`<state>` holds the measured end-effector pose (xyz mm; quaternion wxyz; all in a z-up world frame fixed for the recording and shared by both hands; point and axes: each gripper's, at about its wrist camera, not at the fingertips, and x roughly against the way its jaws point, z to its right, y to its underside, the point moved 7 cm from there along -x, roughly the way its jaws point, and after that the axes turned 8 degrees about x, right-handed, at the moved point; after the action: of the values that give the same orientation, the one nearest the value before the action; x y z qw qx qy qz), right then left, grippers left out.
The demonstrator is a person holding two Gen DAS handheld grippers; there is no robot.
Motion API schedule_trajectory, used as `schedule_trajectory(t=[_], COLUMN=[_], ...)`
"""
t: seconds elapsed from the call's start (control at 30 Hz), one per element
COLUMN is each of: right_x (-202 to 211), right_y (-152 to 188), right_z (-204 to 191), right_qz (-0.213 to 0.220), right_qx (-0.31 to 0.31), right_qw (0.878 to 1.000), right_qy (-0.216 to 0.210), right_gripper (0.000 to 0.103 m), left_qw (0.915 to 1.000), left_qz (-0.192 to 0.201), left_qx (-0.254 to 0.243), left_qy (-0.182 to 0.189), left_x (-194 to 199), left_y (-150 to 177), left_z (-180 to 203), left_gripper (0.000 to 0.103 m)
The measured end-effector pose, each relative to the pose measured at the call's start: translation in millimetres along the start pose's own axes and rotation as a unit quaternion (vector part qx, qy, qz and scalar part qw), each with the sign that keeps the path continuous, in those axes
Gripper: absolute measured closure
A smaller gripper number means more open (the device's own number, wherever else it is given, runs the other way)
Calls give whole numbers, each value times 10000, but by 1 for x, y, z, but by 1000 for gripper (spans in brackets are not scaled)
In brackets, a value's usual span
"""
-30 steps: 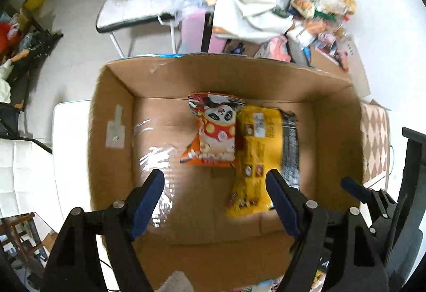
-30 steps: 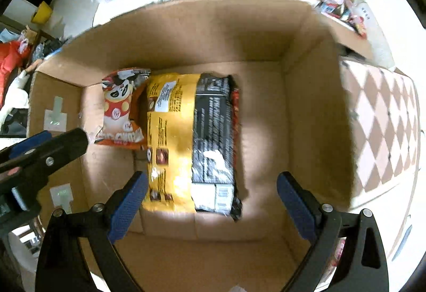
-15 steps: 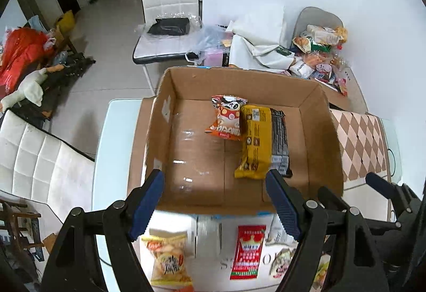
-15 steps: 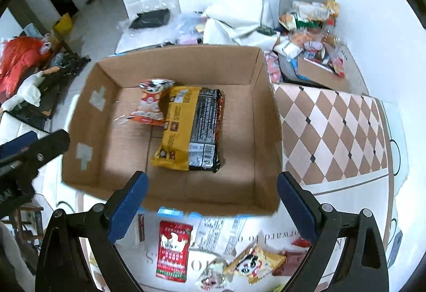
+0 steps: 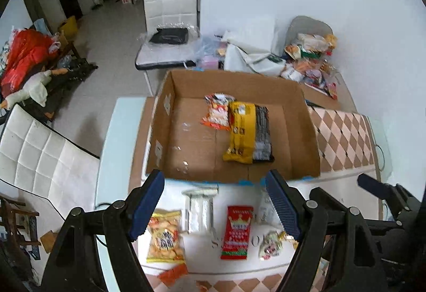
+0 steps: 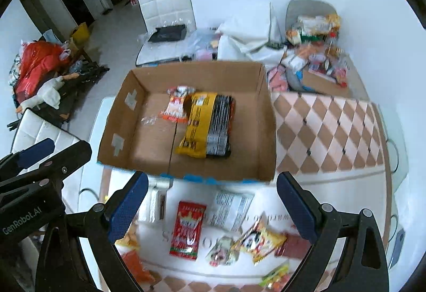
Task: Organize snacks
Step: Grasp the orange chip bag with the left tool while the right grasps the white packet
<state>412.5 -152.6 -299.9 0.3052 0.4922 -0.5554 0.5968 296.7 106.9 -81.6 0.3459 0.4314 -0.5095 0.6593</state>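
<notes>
On top of the table, which is covered partly by a checkered cloth, a big open cardboard box is parked, and everything else can be placed off that box. Inside the box, toward its far side, a yellow-and-black snack pack is laid flat, with a smaller orange-and-white bag tucked against its left edge and partly under it; the rest of the box floor is left bare. Just in front of the box's near wall, loose snacks are spread on the tabletop: a yellow chip bag to the left, a clear silvery packet right by the wall, a red crown-printed packet beside that, and a small candy-looking pouch further right, though its print is too blurred to be read. Behind the box, a heap of more snacks is piled on a chair. The left gripper is held above the near-side snacks, its jaws spread wide and opening further, with nothing gripped between them. The right gripper is held over the same patch in front of the box, its blue pads set well apart and nothing clamped either.
</notes>
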Motion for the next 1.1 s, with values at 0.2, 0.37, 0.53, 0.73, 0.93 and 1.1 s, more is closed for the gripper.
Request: schedule_trajectory(t=[0.2, 0.37, 0.53, 0.73, 0.93, 1.1], right_x=[-34, -85, -136, -177, -207, -221], right_y=[60, 113, 135, 129, 126, 131], right_z=[14, 23, 35, 42, 35, 28], right_qz=[-743, -1484, -1857, -1796, -1806, -1986], right_qx=[-361, -780, -1205, -1443, -1390, -1241], right_qw=[9961, 9844, 9741, 9731, 9734, 9717], right_qy=[-318, -527, -458, -62, 247, 325], right_gripper=[4, 4, 4, 4, 6, 30], left_qw=[9982, 9880, 9705, 9386, 9203, 9149], left_qz=[-530, -1211, -1750, -2328, -2663, -2923], left_qx=[287, 910, 1511, 2464, 2813, 2745], left_qy=[-58, -299, -686, -638, -541, -468], left_x=[-25, -60, -90, -112, -125, -133], left_y=[52, 110, 163, 215, 247, 266], left_z=[-17, -58, -101, -142, -153, -144], left_gripper=[10, 10, 10, 10, 10, 10])
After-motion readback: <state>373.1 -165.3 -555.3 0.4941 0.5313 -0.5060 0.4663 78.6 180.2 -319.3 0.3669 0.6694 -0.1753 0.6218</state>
